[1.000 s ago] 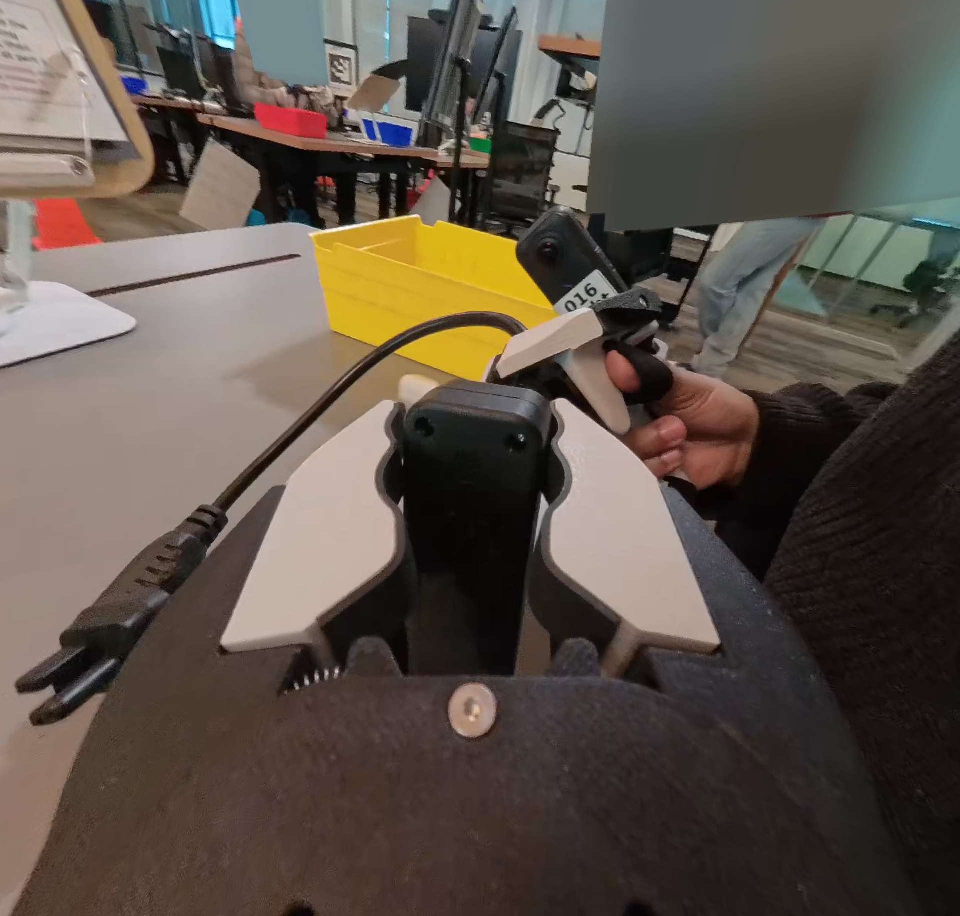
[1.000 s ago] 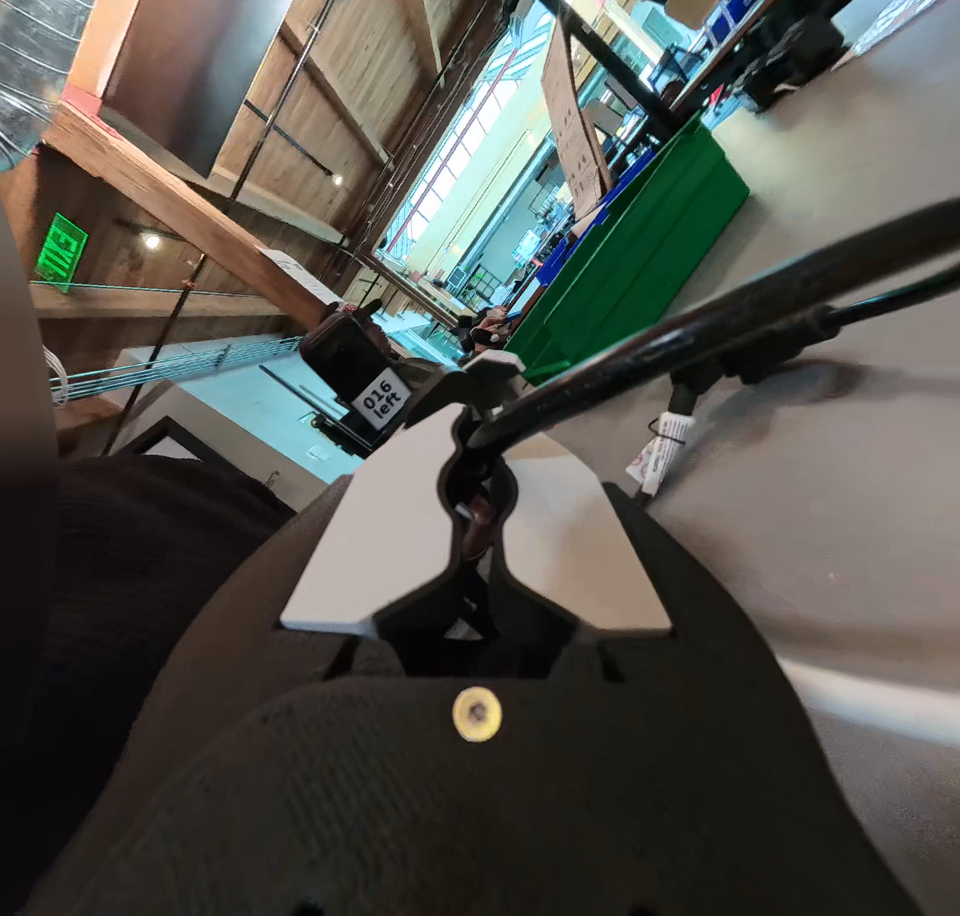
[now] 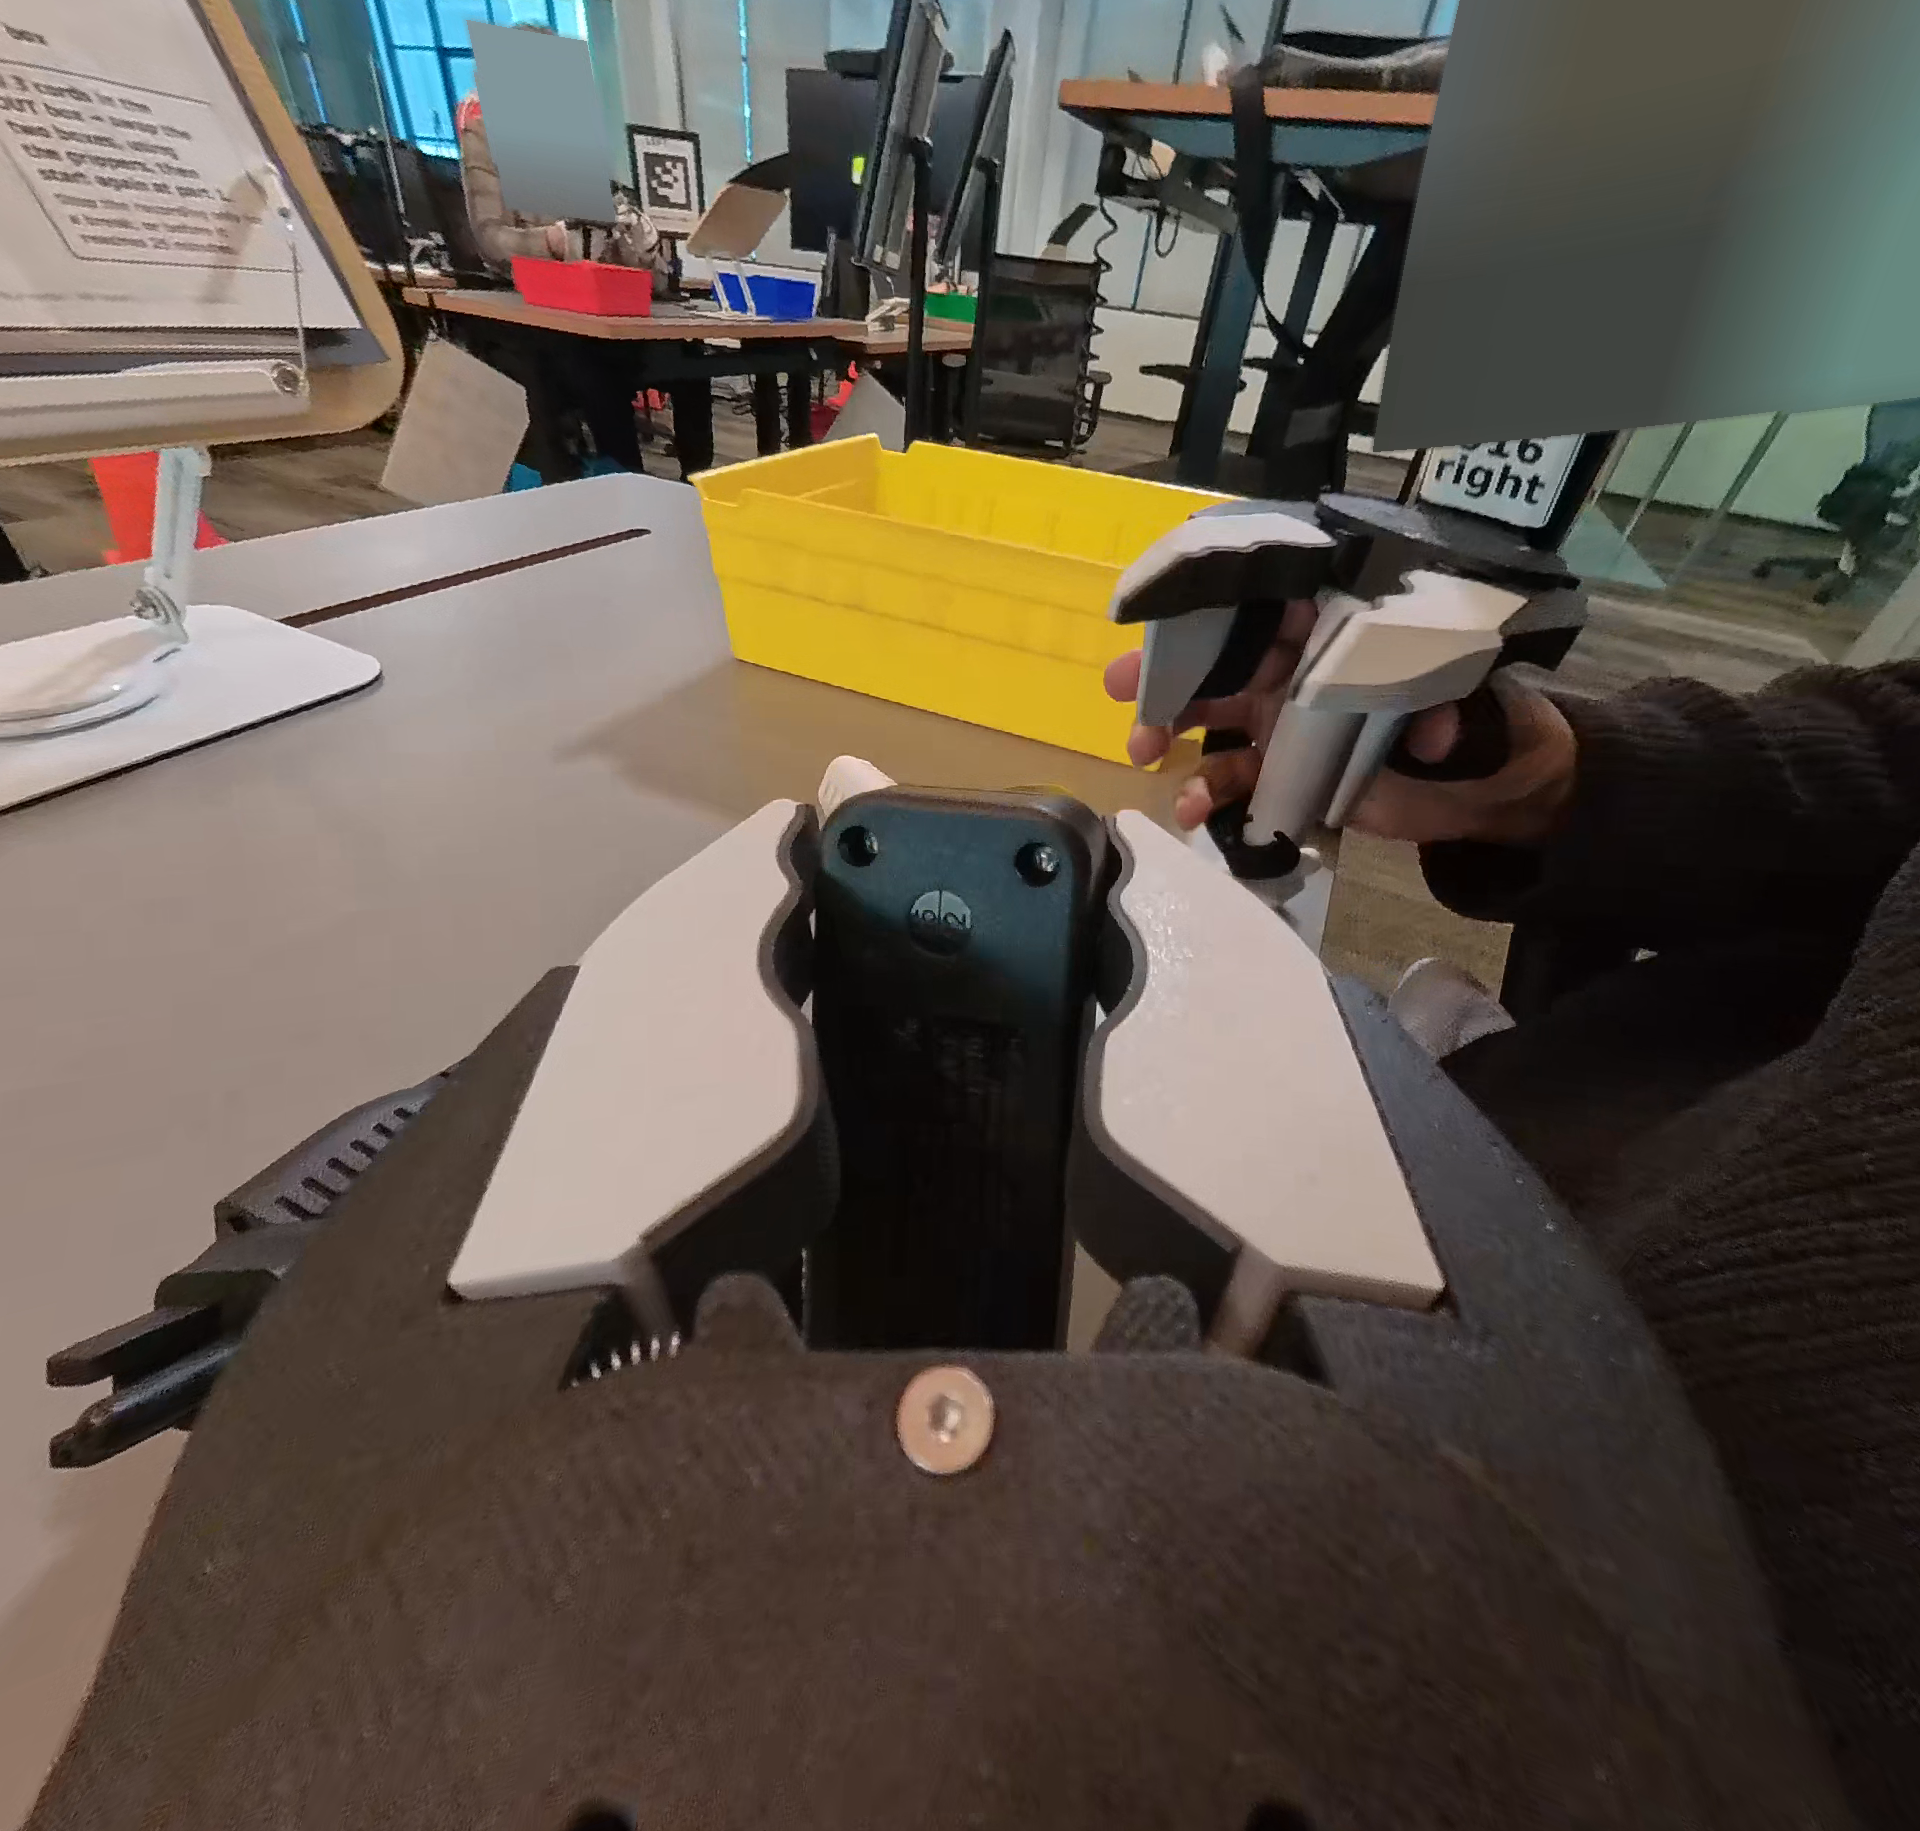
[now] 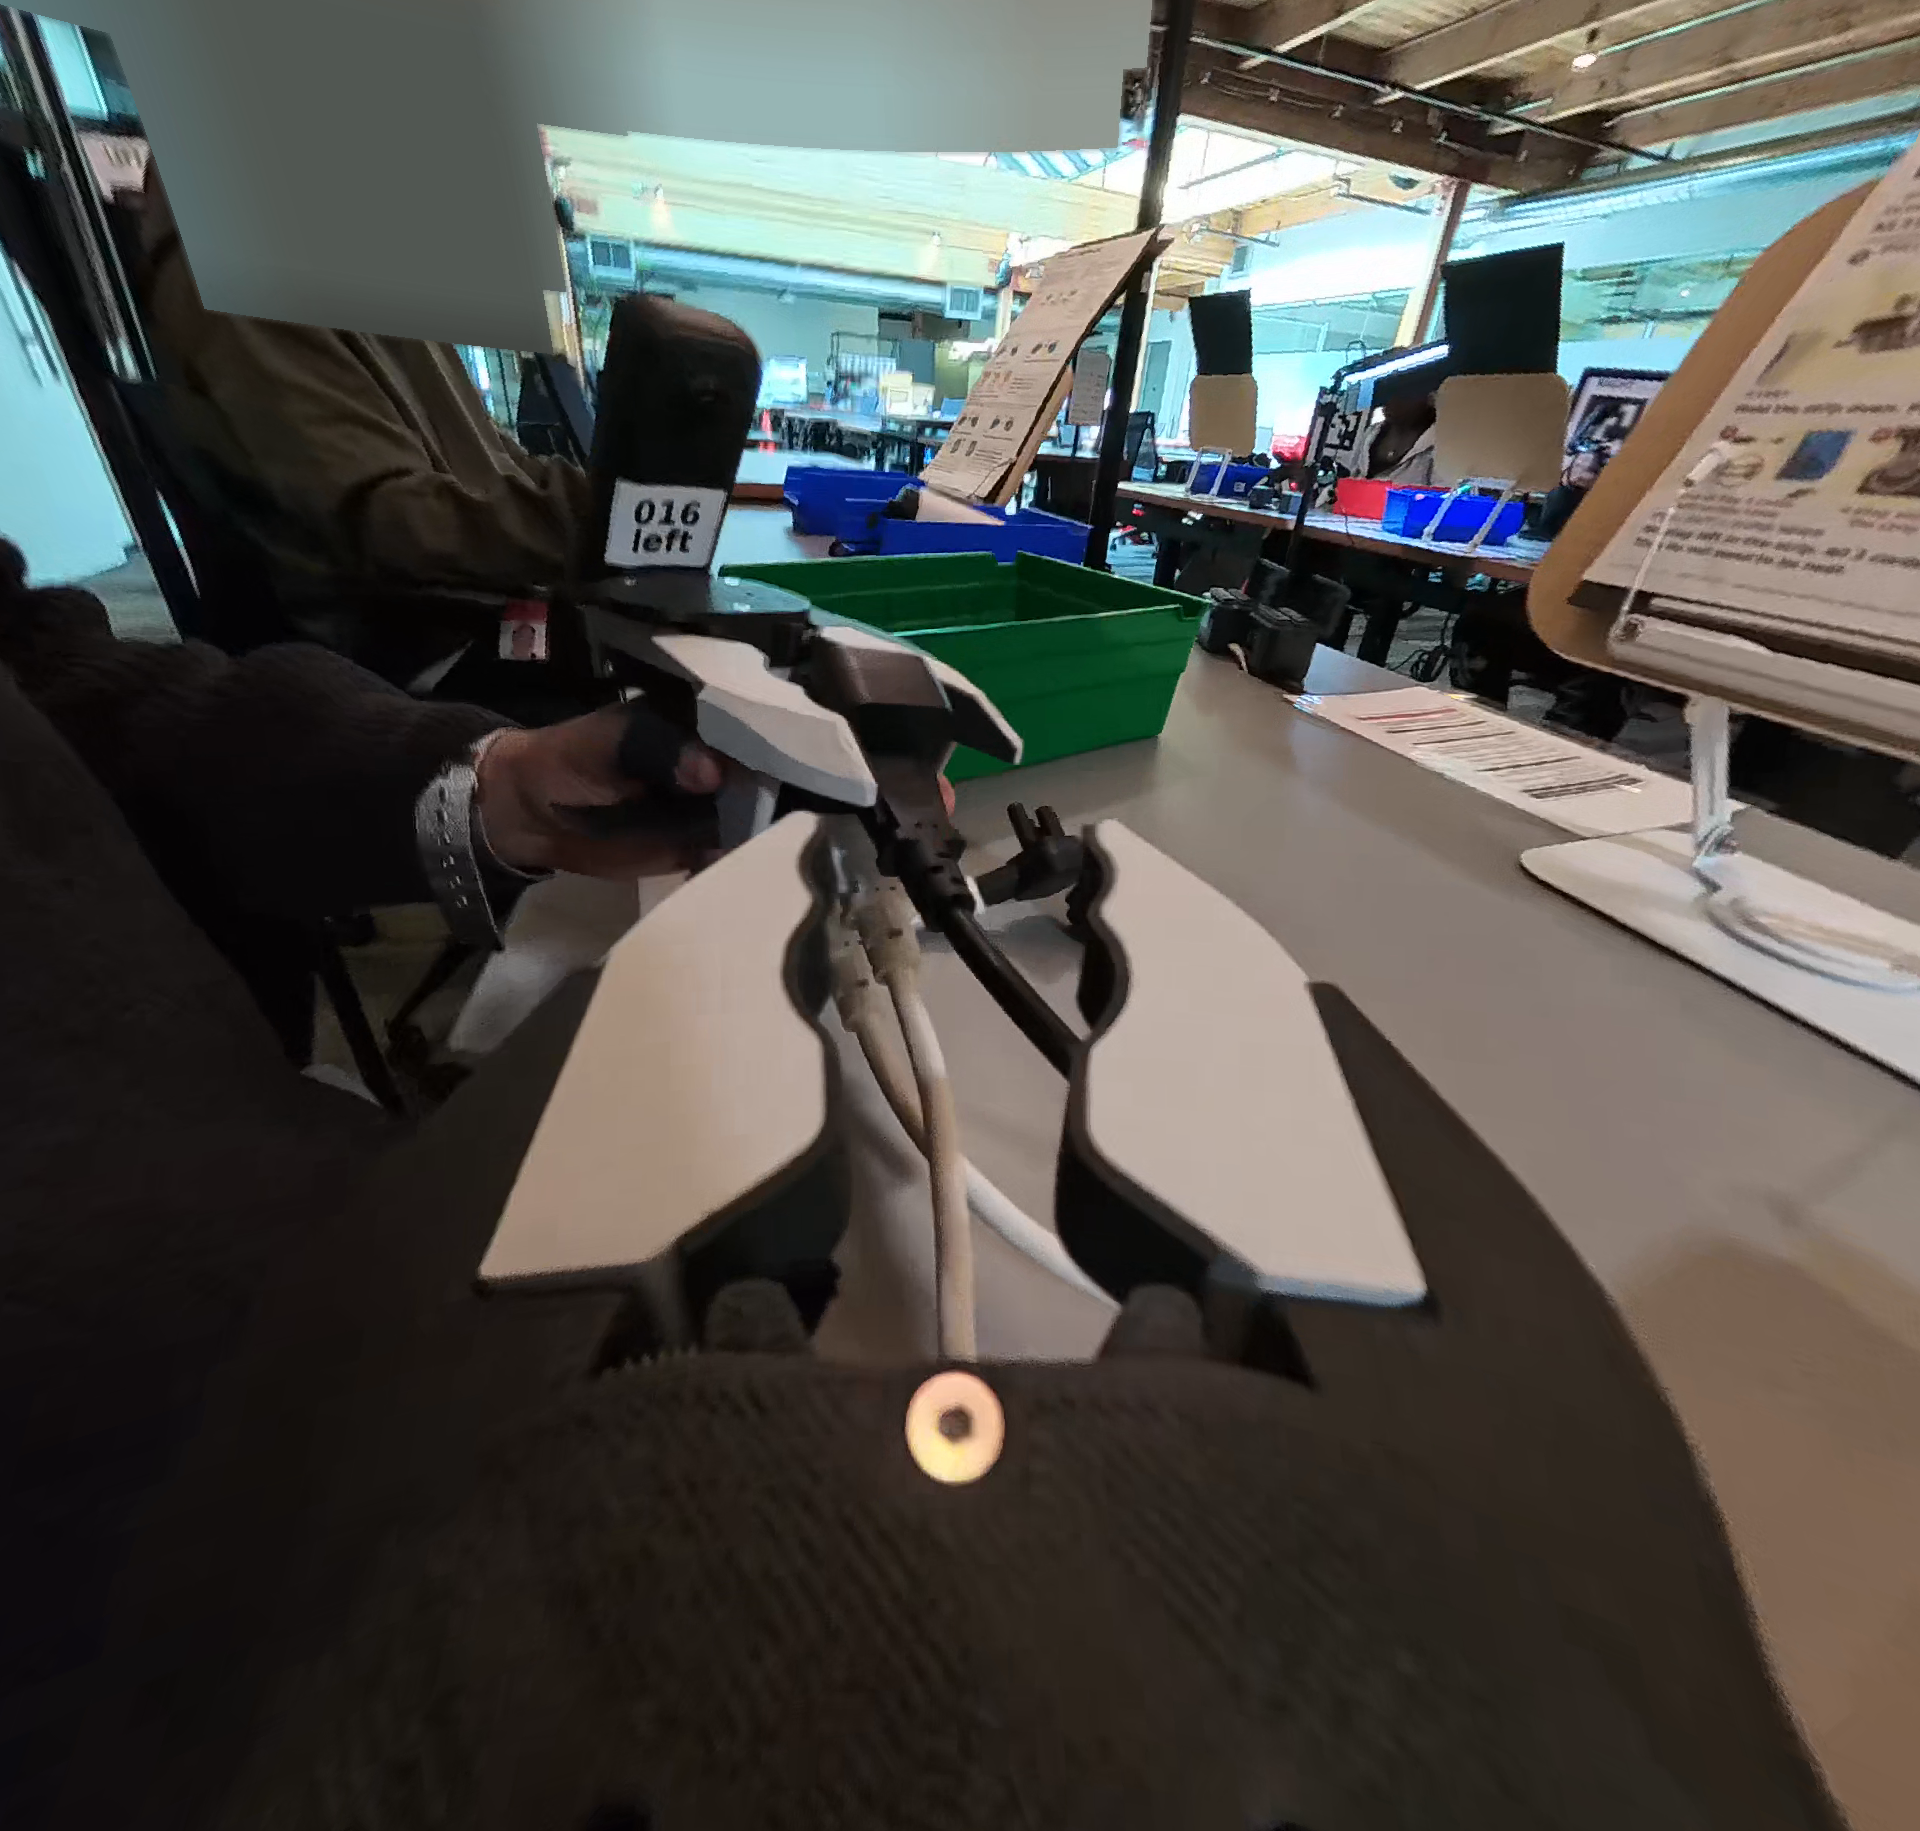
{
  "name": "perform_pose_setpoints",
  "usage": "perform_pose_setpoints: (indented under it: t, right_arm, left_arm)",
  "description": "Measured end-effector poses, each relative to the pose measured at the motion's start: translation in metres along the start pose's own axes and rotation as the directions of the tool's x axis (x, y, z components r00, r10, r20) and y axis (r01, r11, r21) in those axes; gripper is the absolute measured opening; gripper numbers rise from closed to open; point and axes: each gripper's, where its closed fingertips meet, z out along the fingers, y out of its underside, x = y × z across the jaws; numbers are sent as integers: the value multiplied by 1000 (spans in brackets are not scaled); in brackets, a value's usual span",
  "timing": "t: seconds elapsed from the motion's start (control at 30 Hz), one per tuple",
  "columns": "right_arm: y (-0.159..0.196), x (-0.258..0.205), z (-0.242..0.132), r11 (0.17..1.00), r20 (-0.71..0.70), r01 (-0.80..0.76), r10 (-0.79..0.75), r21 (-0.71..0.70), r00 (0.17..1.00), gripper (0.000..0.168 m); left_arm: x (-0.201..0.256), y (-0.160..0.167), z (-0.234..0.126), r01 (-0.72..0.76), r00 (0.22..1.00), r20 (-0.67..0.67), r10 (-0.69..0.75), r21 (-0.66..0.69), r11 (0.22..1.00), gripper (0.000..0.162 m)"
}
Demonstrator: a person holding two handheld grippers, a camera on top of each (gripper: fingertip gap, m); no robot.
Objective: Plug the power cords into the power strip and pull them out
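The power strip (image 3: 940,1033) is black, clamped between white finger plates with black edges, and a black plug (image 3: 223,1272) with a ribbed collar lies on the grey table (image 3: 343,908). A yellow bin (image 3: 914,586) stands behind. From the right wrist, a green bin (image 4: 1049,638), white cords (image 4: 940,1116) and a black cord (image 4: 987,960) show.

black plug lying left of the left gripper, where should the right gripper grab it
Take the black plug by its ribbed body, from above, closing across its sides: it lies flat on the table, prongs sticking out leftward.
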Motion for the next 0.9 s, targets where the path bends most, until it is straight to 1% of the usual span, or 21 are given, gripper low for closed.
perform_pose_setpoints:
  t: [0.07,0.13,0.23,0.33,0.43,0.5,0.6,0.67,0.7,0.87,0.9]
  right_arm:
    - [6,-5,4,997,21,70,-69,-44,997,25]
    - [12,-7,11,990,31,112,-110,-83,993,21]
    - [21,-10,18,986,55,109,-103,-127,993,22]
    - [28,-11,21,981,93,61,-44,-182,995,18]
    - [32,-7,24,977,125,19,8,-214,992,18]
    - [33,-7,27,974,162,8,29,-227,986,23]
    - [43,-7,34,951,173,-19,75,-307,982,46]
    - [49,-6,38,935,155,-24,84,-354,984,50]
    - [49,-5,39,932,142,-28,84,-360,986,48]
    - [48,-2,35,919,72,-49,84,-392,994,24]
    - [51,-1,35,911,60,-56,88,-409,994,25]
  left_arm:
    - [2,2,1,-16,1000,0,16,-14,1000,51]
    - [4,4,3,-27,1000,1,27,-24,999,51]
    - [6,5,4,-39,999,2,39,-31,999,51]
    - [7,6,4,-46,999,4,47,-37,998,50]
    - [8,7,5,-54,999,-4,54,-43,998,50]
    - [8,8,6,-58,998,-5,58,-47,997,50]
    - [8,9,6,-64,998,-4,64,-52,997,50]
    - [9,10,8,-74,997,1,74,-63,995,50]
    - [8,11,9,-80,997,13,81,-67,995,50]
    - [4,14,13,-107,990,82,114,-90,990,51]
    - [3,14,14,-117,987,96,126,-95,989,51]
